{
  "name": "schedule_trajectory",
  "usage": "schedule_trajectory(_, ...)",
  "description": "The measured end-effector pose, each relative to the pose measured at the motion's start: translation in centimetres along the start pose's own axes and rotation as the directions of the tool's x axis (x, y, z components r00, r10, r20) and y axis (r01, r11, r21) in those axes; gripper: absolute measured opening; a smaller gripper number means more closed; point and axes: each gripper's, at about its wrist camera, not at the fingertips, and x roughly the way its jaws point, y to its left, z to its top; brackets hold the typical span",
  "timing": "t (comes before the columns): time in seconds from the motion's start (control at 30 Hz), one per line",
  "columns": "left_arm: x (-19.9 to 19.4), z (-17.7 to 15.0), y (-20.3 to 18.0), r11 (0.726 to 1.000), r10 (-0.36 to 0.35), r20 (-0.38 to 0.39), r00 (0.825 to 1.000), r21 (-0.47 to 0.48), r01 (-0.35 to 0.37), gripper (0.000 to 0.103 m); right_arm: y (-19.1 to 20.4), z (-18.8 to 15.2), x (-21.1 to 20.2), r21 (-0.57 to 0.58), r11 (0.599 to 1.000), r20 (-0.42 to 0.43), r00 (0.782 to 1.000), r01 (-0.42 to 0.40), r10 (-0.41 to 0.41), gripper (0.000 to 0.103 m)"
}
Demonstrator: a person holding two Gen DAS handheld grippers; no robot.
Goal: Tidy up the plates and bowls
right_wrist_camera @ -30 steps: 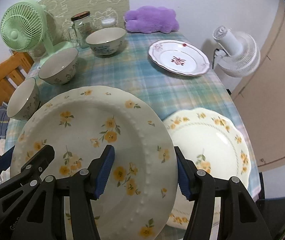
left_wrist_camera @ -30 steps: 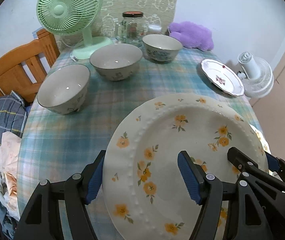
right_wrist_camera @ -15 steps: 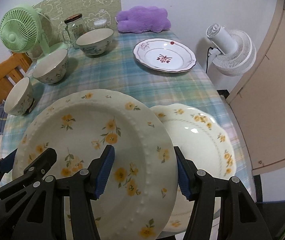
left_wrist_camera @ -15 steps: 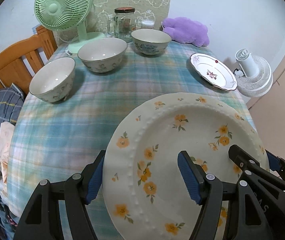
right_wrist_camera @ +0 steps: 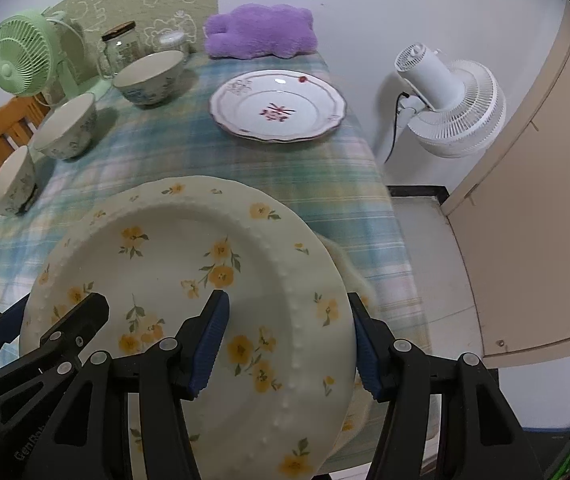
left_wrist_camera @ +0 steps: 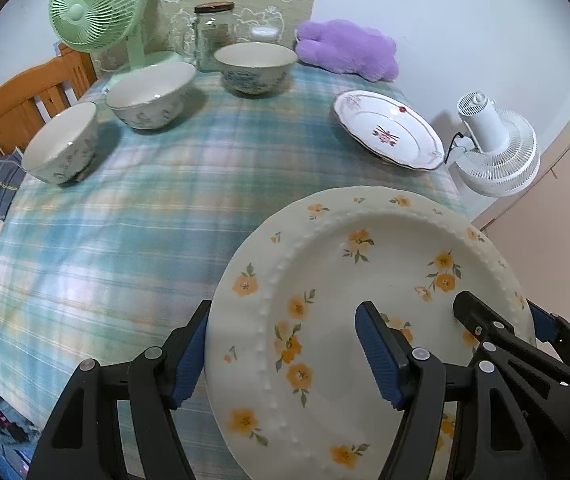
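Two grippers, the left gripper [left_wrist_camera: 285, 354] and right gripper [right_wrist_camera: 287, 344], are each clamped on opposite rims of the yellow-flowered plate [right_wrist_camera: 189, 280], being carried above the plaid tablecloth [left_wrist_camera: 125, 220]. Stacking is being judged the step: lowering squarely onto the scalloped plate [right_wrist_camera: 351, 280] barely showing at four o'clock is being called for.

Green fan [left_wrist_camera: 95, 6], glass jar [left_wrist_camera: 213, 34], purple plush [left_wrist_camera: 349, 50], white fan [left_wrist_camera: 495, 146], orange wooden chair [left_wrist_camera: 25, 100].

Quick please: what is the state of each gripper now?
Left gripper: shut on the yellow-flower plate, at its left rim.
Right gripper: shut on the same plate, at its right rim.
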Motion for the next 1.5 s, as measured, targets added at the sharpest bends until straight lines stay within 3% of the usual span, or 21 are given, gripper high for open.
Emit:
schedule_trajectory(0.63, 3.5, -2.6, -5.9, 0.998, -0.018, -0.077, 0.997, -0.053, 0.014, 0.071, -6.7, -0.9, 2.9, -0.050, 0.998, -0.044, 0.999, 0.024, -0.026, 0.062)
schedule_trajectory(0.97, 5.2, -3.6, -6.1, 0.997, 0.031, -0.117, 0.993, -0.065, -0.039, 0.071, -6.9, -1.1, 4.0, -0.093, 0.996, -0.048, 0.999, 0.000, -0.004, 0.061)
schedule_trajectory(1.3, 5.3, -3.7, -6.5, 0.994, 0.085, -0.077, 0.993, -0.061, -0.090, 0.071, -6.9, -1.4, 4.9, -0.086, 0.996, -0.062, 0.998, -0.002, -0.004, 0.060)
schedule_trajectory(1.5, 5.2, -3.6, -7.6, 0.982, 0.189, -0.045, 0.981, -0.005, -0.189, 0.072, -6.3, -1.4, 4.7, -0.126, 0.991, -0.034, 0.998, 0.042, -0.047, 0.059)
